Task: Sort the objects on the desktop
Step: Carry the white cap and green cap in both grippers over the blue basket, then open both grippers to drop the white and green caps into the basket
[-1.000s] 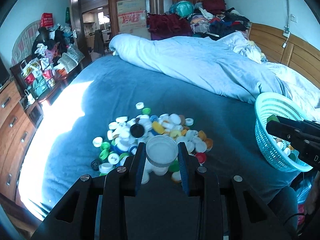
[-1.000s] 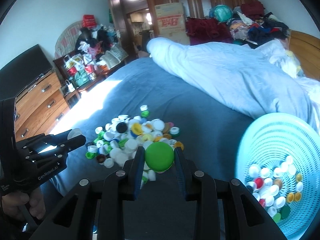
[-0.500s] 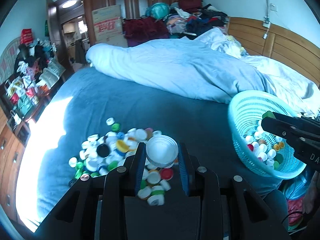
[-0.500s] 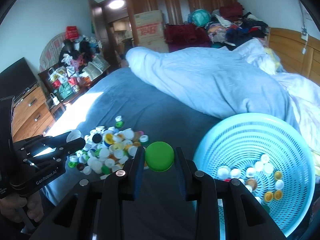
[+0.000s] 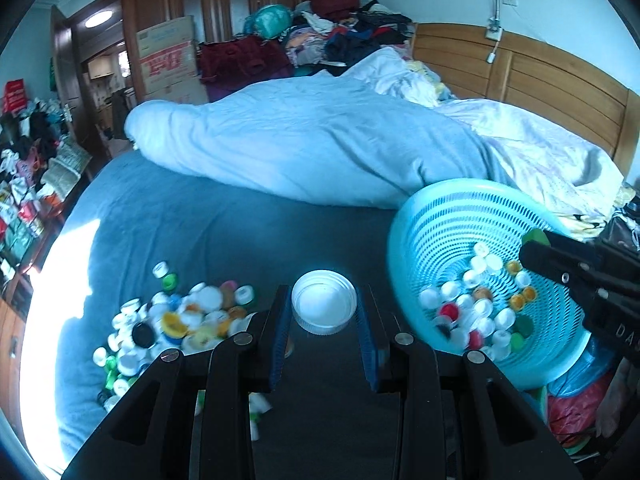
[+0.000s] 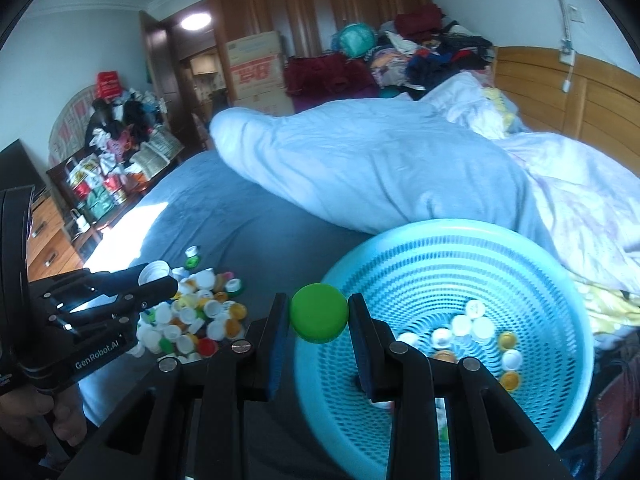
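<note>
My left gripper [image 5: 324, 312] is shut on a white cap [image 5: 324, 307], held above the blue bedsheet between the cap pile [image 5: 176, 324] and the turquoise basket [image 5: 448, 224]. My right gripper [image 6: 319, 316] is shut on a green cap [image 6: 319, 317] at the left rim of the basket [image 6: 460, 236], which holds several caps. The right gripper also shows in the left wrist view [image 5: 536, 248] over the basket. The left gripper shows in the right wrist view [image 6: 158, 280] above the pile [image 6: 196, 316].
A bunched pale blue duvet [image 5: 320, 148] lies across the bed behind the basket. A wooden headboard [image 5: 540, 84] stands at the right. A cluttered dresser [image 6: 100, 184] stands left of the bed. Clothes and boxes [image 5: 172, 56] are stacked at the back.
Both grippers have moved right from over the cap pile toward the basket, each still holding its cap. The green cap now sits at the basket's rim.
</note>
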`<control>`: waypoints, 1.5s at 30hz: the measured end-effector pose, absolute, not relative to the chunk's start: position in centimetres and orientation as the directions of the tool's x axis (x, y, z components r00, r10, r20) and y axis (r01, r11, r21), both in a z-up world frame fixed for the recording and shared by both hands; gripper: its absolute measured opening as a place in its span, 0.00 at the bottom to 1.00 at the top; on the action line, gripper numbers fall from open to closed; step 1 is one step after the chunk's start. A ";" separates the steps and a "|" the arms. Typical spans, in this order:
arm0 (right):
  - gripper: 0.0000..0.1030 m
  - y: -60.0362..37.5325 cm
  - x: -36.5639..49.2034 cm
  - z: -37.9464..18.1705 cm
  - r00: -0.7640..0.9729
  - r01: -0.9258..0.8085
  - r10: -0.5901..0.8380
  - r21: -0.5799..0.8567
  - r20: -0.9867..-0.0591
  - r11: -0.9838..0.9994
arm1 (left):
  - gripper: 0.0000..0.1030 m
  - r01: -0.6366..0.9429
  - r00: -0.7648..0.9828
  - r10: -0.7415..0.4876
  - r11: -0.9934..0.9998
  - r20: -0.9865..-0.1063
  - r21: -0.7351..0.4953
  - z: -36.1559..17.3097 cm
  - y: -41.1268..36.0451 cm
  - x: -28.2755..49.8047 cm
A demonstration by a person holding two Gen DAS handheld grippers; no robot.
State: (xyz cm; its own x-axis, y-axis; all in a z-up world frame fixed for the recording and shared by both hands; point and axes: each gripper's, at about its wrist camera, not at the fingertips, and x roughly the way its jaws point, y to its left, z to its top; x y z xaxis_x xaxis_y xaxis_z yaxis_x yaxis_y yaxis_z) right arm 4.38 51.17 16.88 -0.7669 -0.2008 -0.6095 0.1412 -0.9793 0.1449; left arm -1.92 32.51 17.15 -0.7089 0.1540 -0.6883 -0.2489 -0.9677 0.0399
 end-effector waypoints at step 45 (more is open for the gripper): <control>0.32 61.2 3.4 12.7 -0.725 -0.039 -0.119 0.212 -0.678 -0.976 | 0.26 -0.493 -0.555 0.304 -0.870 -0.775 0.011 15.7 47.9 -6.4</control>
